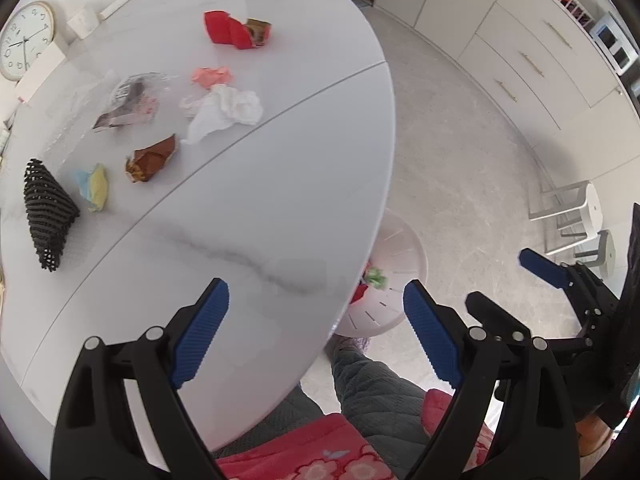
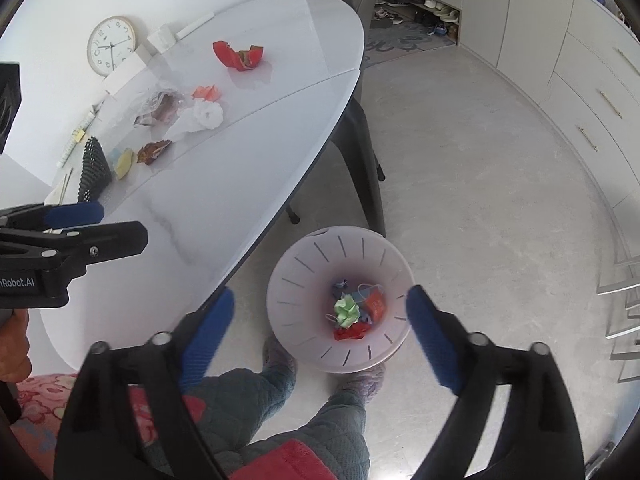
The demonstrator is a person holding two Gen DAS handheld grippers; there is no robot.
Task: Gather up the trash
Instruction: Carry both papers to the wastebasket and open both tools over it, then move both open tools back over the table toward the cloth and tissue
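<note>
Left wrist view: left tool spread wide, nothing between its blue pads, pointed down over the near edge of the white desk. Scattered across the desk: red wrapper, pink crumpled scrap, white crumpled tissue, clear plastic bag, brown wrapper, yellow and blue scrap, black mesh sleeve nearest the left edge. Beyond the desk rim, on the floor, part of a pale pink bin with a green scrap inside. Right tool seen at the right side, its fingers apart. Round wall clock at far left, white stool on the floor to the right.

Right wrist view: right tool also spread wide and empty, poised directly above the pale pink bin standing on the floor just beside the desk. Inside the bin: green crumpled paper, red wrappers and a bluish piece, all lying at the bottom. Quilted trouser legs and slippers of a person below the bin. Left tool entering from the left over the desk edge. Same litter visible on the desk: red wrapper, white tissue, brown wrapper, black mesh sleeve. Dark chair tucked beside the desk.
</note>
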